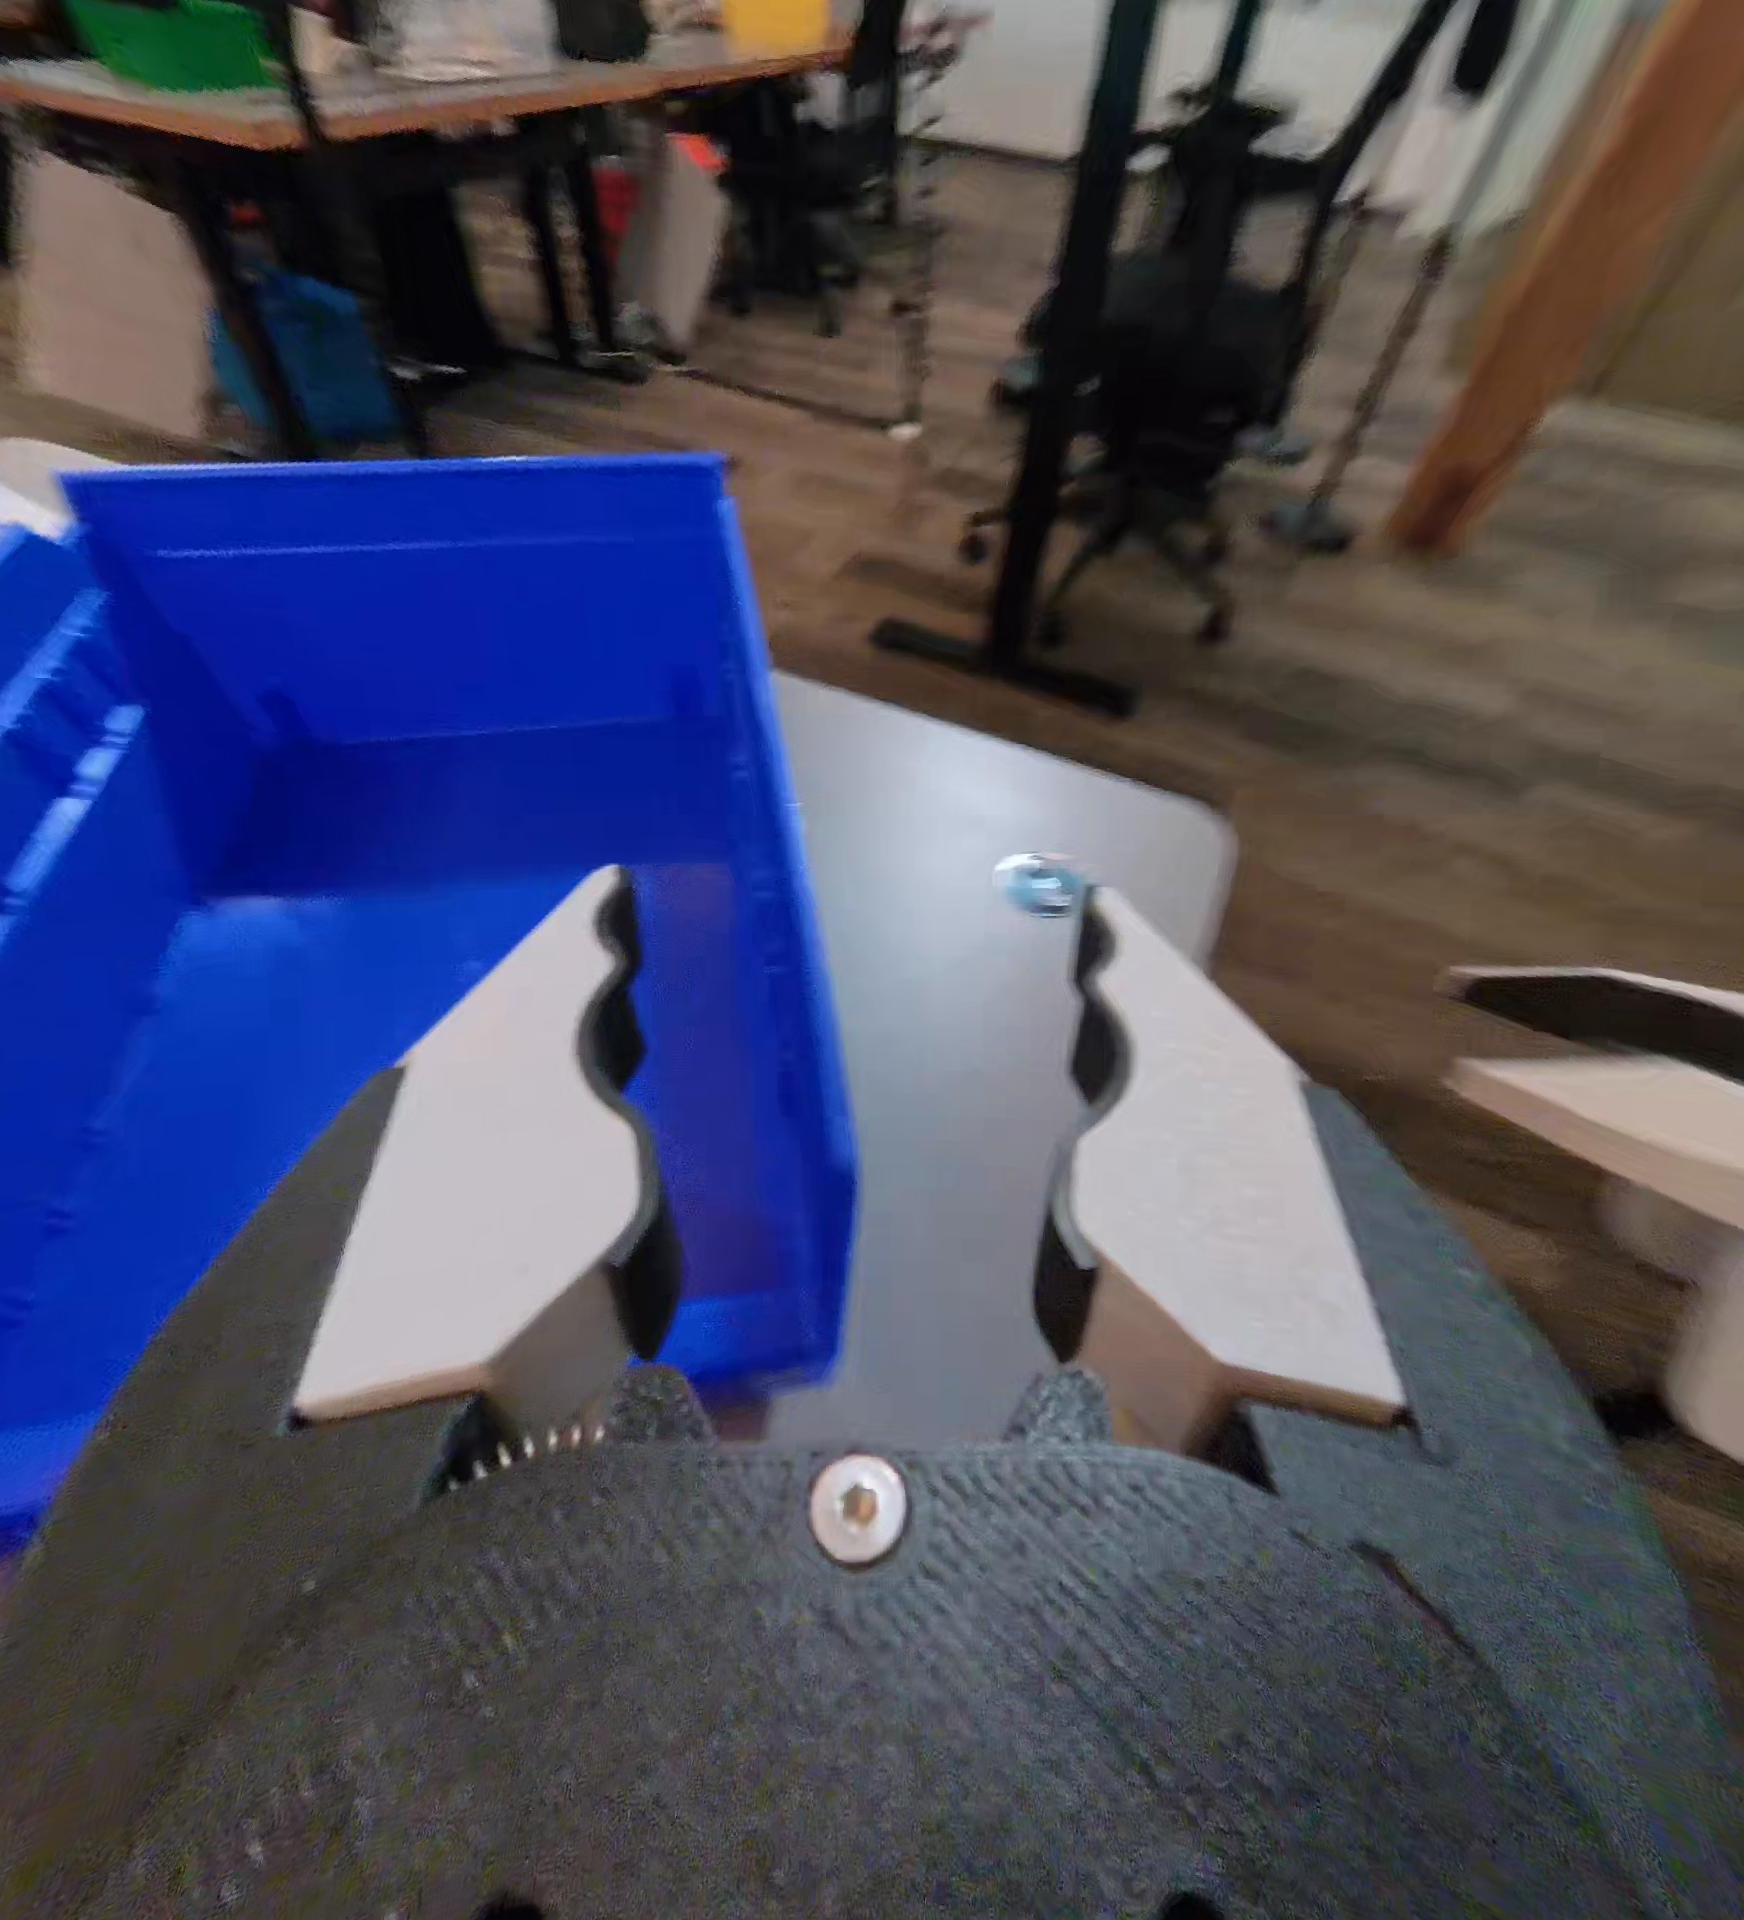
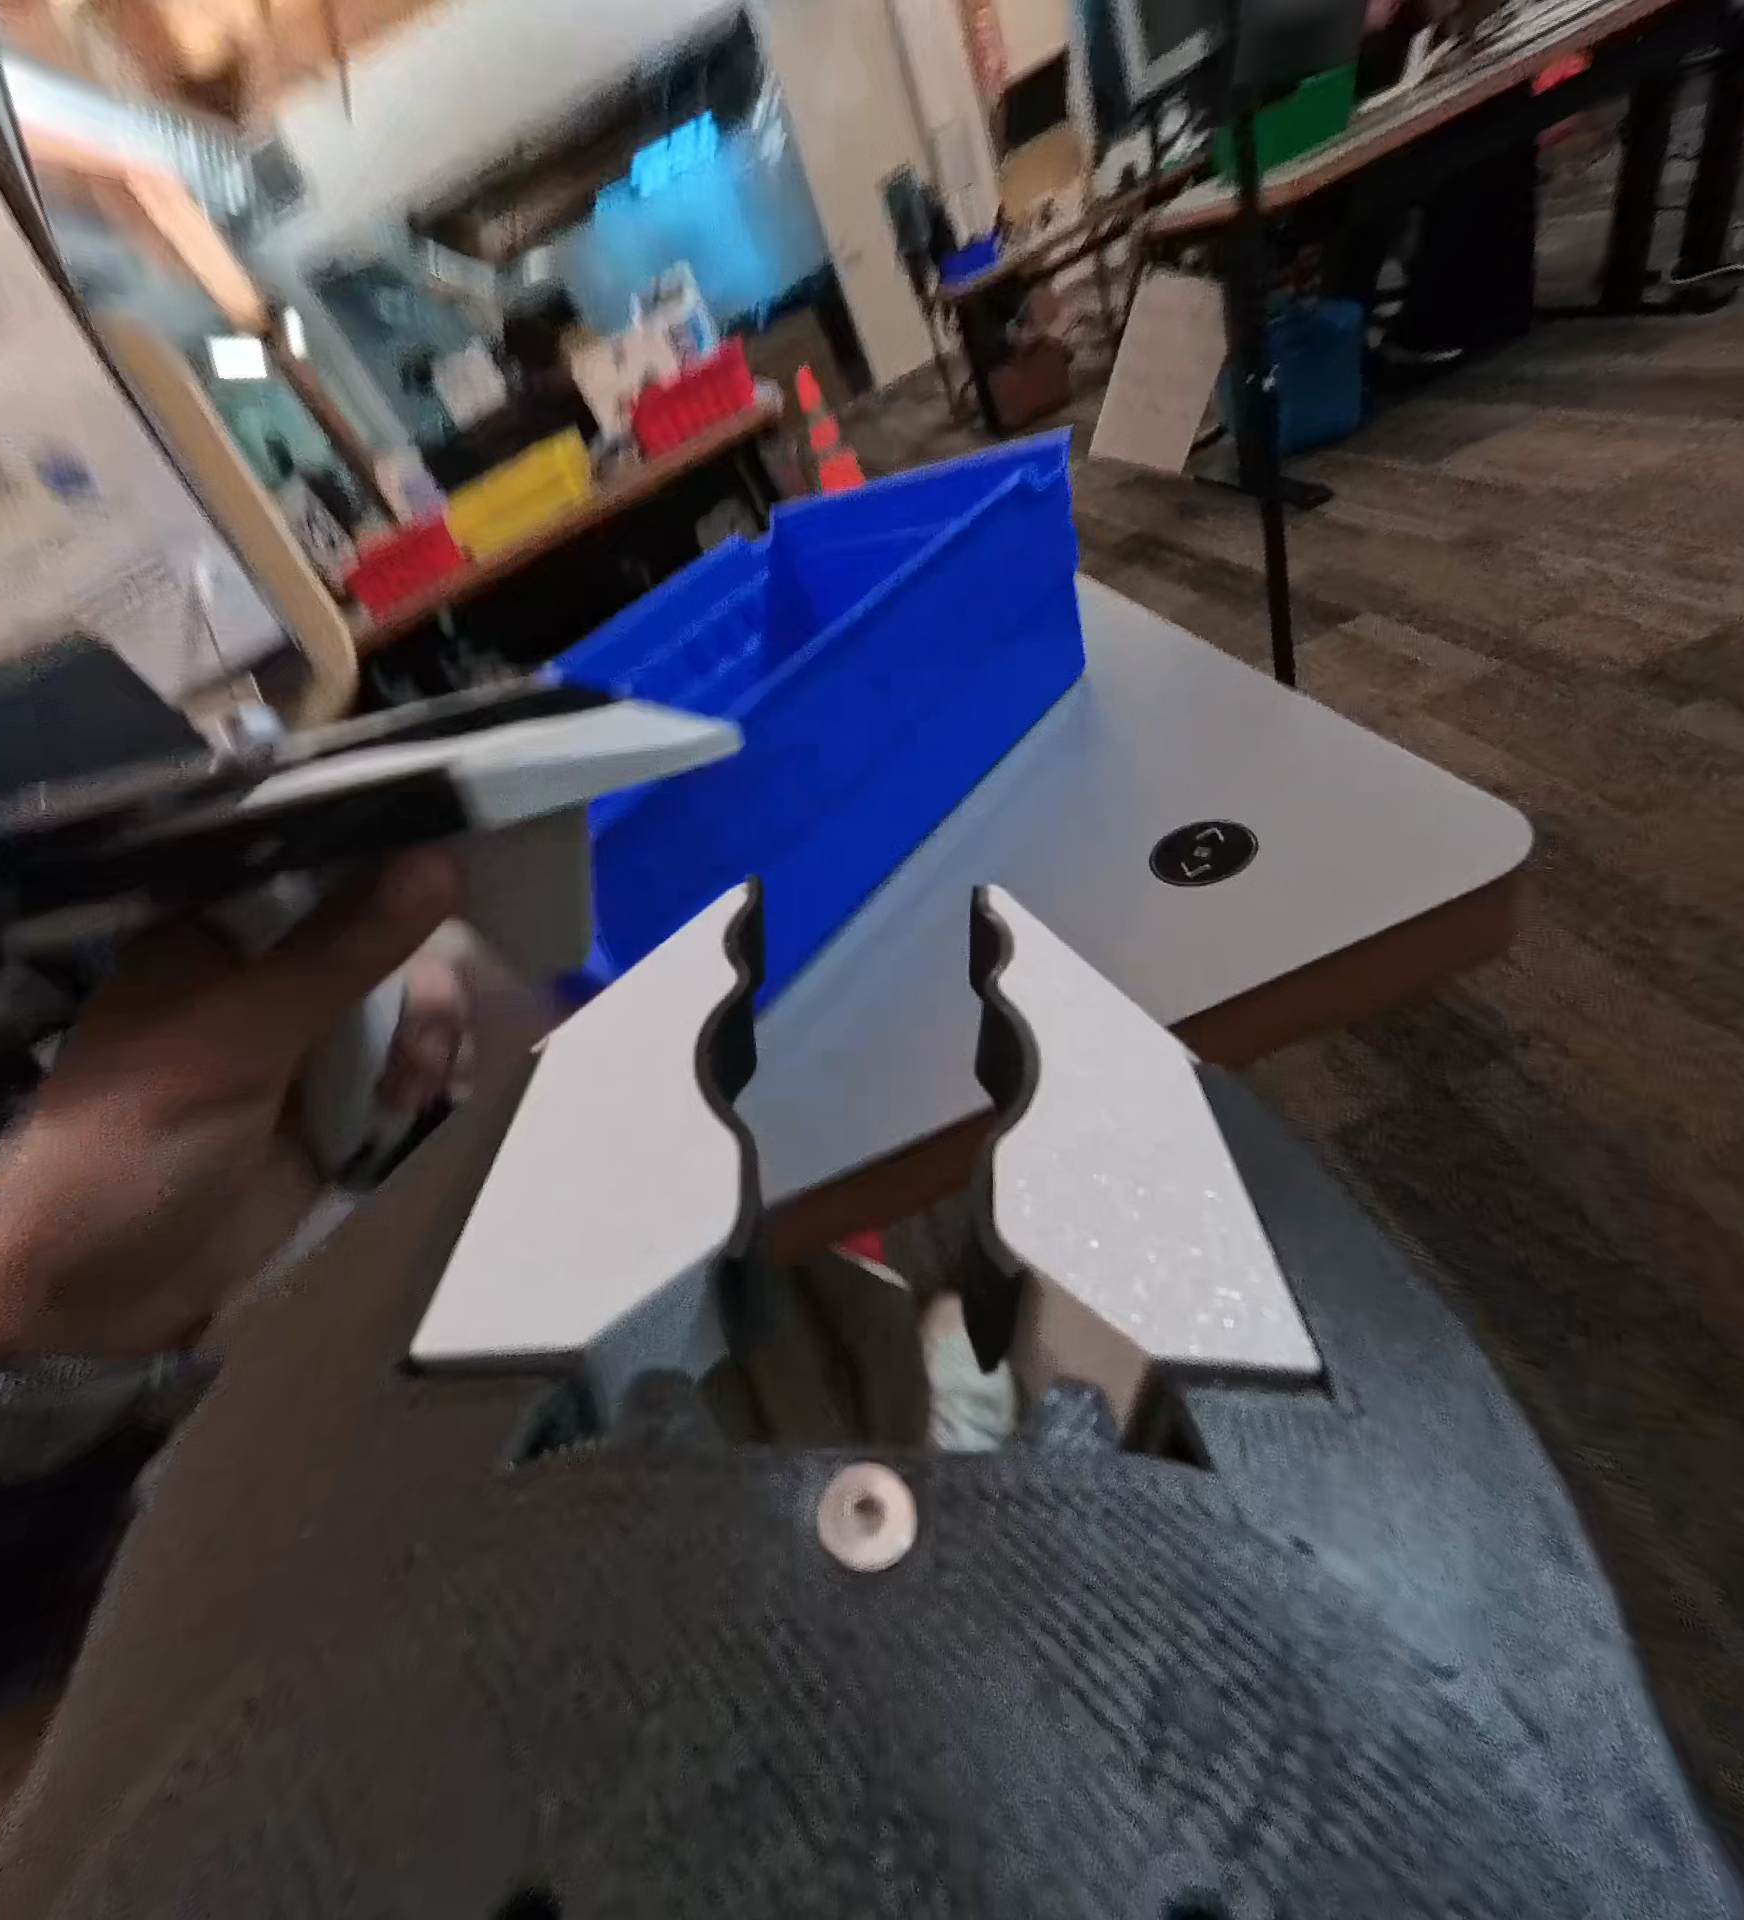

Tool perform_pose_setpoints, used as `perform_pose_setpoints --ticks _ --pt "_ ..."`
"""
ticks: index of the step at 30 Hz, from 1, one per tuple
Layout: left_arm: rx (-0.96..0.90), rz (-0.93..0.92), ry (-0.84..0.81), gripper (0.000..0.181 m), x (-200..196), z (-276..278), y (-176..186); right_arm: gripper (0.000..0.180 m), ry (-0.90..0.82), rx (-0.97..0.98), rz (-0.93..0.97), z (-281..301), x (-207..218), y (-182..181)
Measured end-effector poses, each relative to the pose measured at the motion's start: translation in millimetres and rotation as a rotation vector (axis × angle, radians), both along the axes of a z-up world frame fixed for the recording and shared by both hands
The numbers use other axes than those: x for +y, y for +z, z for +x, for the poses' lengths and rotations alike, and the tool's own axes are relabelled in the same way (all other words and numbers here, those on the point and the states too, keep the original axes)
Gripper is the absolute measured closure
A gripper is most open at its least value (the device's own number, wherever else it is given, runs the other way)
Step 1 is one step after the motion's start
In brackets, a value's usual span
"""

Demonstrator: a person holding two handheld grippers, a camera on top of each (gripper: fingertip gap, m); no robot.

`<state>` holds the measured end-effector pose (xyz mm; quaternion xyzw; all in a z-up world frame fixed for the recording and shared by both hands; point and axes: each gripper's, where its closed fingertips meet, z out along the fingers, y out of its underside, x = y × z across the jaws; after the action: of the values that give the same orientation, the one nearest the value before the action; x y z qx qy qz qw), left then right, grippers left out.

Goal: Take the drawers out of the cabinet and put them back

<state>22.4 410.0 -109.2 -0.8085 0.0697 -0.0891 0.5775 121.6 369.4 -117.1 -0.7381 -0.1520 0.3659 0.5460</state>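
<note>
Blue drawer point(image 1: 411, 831) on table point(image 1: 951, 1039), left gripper point(image 1: 852, 904) spread (straddling its right wall, seemingly), right gripper point(image 2: 863, 914) spread nearby

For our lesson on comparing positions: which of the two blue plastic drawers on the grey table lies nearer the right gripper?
The blue plastic drawer whose smooth side wall faces the right gripper; the other blue drawer lies behind it, mostly hidden.

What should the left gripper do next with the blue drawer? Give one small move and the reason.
Probably close the left gripper on the blue drawer's right wall. Its jaws stand open astride that wall, one finger inside the drawer, the other over the dark table, and nothing is gripped yet. The right gripper is open too, short of the drawer's near end, so it cannot take the load.
</note>
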Motion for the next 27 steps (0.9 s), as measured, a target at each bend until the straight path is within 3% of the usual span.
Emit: perform_pose_setpoints --ticks 2,4,10,13,14,16,19,25,27 --pt "-0.088 -0.022 -0.1 0.078 -30.5 12.4 14.3 0.135 -0.048 0.19 -0.005 1.4 -3.9 20.8" --pt "-0.063 -0.041 -0.164 0.073 -69.4 13.1 16.1 0.132 -0.04 0.33 0.01 -8.7 -9.7 36.1" --pt "0.166 -0.048 -0.104 0.077 -175.3 -29.6 -40.4 0.109 0.048 -0.006 -0.051 -93.8 -6.6 -12.2" --pt "0.124 -0.1 -0.045 0.082 -212.7 -45.0 -72.2 0.1 0.122 -0.183 0.032 -130.7 -0.6 -23.3" --pt "0.07 -0.118 -0.028 0.084 -221.7 -47.8 -79.7 0.103 0.144 -0.25 0.071 -137.4 4.8 -25.5" --pt "-0.093 -0.177 -0.041 0.088 -234.4 -43.7 -89.7 0.132 0.15 -0.341 0.119 -141.3 21.1 -29.4" --pt "-0.257 -0.23 -0.117 0.093 -241.9 -35.3 -87.7 0.137 0.197 -0.317 0.119 -143.1 41.4 -28.9" --pt "-0.218 -0.213 -0.052 0.1 -262.2 -69.3 -85.9 0.15 0.376 -0.348 0.168 -133.0 80.3 -30.2" --pt "-0.243 -0.204 -0.006 0.102 -268.6 -82.6 -83.9 0.163 0.352 -0.299 0.146 -126.4 99.9 -29.0"
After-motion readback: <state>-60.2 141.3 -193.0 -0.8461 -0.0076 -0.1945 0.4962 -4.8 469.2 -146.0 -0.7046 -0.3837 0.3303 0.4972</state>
